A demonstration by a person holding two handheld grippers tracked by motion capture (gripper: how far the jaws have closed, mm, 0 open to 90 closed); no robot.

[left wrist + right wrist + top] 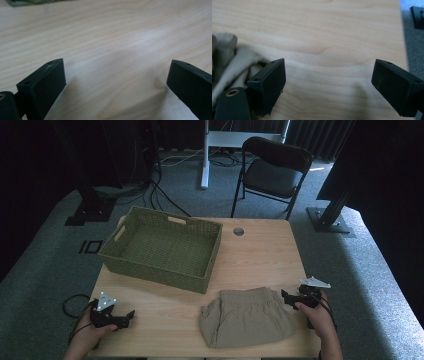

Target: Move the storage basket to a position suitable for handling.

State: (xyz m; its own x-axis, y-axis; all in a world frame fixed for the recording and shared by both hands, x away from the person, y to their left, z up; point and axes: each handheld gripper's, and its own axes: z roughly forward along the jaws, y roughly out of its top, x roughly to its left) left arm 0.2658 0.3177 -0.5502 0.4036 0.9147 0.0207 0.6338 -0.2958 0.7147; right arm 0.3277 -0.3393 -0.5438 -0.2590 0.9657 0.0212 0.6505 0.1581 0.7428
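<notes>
Resting both grippers, left (131, 314) and right (284, 295), jaws apart, empty; risking snagging single layer of folded shorts (245, 316), unfolding them

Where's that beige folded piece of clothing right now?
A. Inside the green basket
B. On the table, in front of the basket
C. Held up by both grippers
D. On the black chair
B: the folded clothing lies flat on the table, nearer the person than the green basket.

Both forearms reach in from the near edge. The left gripper (131, 316) and the right gripper (284, 296) each sit low in a hand, the 2 jaws spread wide with nothing between.
</notes>
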